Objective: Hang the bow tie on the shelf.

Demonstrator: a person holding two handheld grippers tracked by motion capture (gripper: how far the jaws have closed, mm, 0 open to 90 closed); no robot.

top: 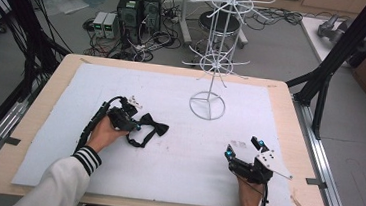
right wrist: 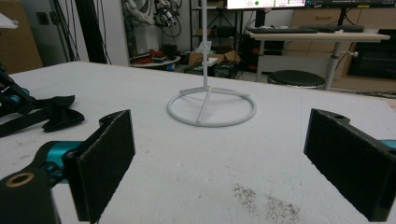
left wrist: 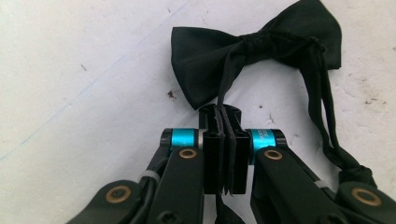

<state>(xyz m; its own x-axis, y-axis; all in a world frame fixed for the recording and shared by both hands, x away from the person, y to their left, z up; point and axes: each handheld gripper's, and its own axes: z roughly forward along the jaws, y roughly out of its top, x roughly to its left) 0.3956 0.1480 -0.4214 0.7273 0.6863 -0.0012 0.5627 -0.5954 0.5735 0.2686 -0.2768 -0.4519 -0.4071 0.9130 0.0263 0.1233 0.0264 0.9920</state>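
No legible text, label, brand, number or sign on anything in any view

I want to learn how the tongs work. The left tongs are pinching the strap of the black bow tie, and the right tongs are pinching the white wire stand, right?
Not quite. In the right gripper view, the right tongs stand open and empty, short of the white wire stand. The left tongs do pinch the strap of the black bow tie.
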